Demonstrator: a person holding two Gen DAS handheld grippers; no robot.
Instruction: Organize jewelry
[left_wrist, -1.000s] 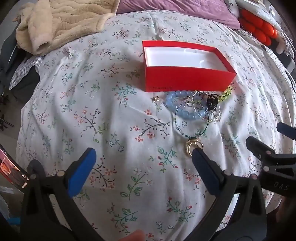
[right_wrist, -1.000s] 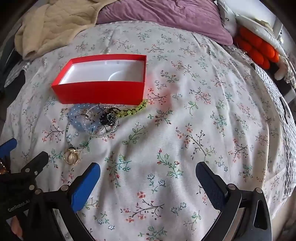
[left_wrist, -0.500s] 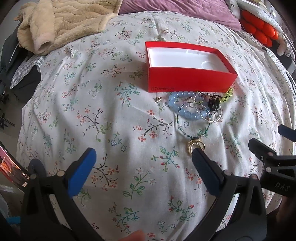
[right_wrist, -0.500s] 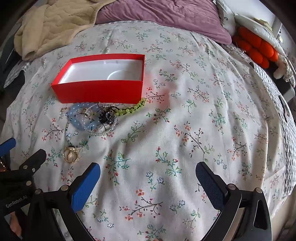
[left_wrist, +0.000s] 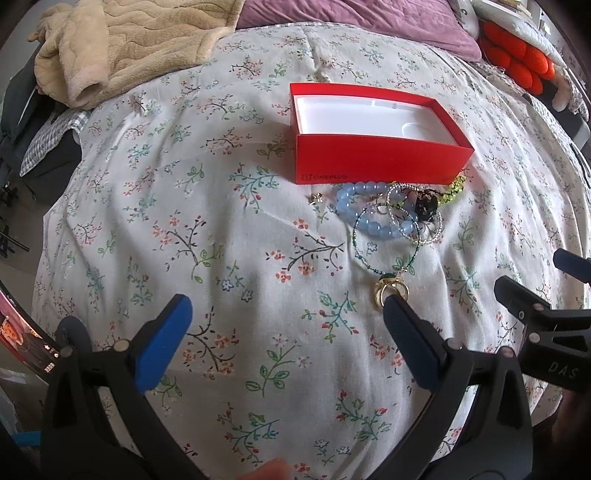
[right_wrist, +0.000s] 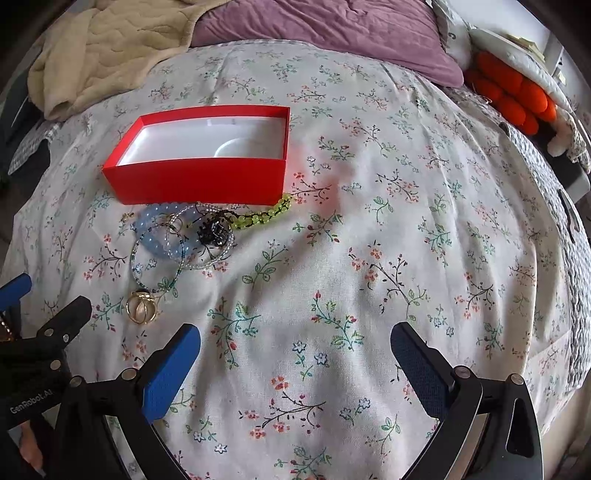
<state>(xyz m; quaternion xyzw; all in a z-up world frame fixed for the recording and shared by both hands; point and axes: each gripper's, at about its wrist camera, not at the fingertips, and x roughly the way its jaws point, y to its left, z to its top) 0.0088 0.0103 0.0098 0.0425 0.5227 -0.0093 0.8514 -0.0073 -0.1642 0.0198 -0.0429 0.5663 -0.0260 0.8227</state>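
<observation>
An open red box (left_wrist: 373, 162) with a white empty inside lies on the floral bedsheet; it also shows in the right wrist view (right_wrist: 199, 179). In front of it lies a tangle of jewelry: a blue bead bracelet (left_wrist: 369, 218), a thin green bead loop with a gold ring (left_wrist: 391, 291), a black charm (left_wrist: 426, 206) and a yellow-green bead strand (right_wrist: 264, 216). My left gripper (left_wrist: 284, 314) is open and empty, its right finger just short of the gold ring. My right gripper (right_wrist: 295, 347) is open and empty, to the right of the jewelry (right_wrist: 177, 240).
A beige blanket (left_wrist: 122, 44) lies at the back left and a purple pillow (right_wrist: 332, 33) at the back. Orange cushions (right_wrist: 509, 92) sit at the far right. A small gold earring (left_wrist: 317, 198) lies left of the bracelets.
Both grippers have moved slightly forward toward the box and jewelry. The jewelry and box have not moved.
</observation>
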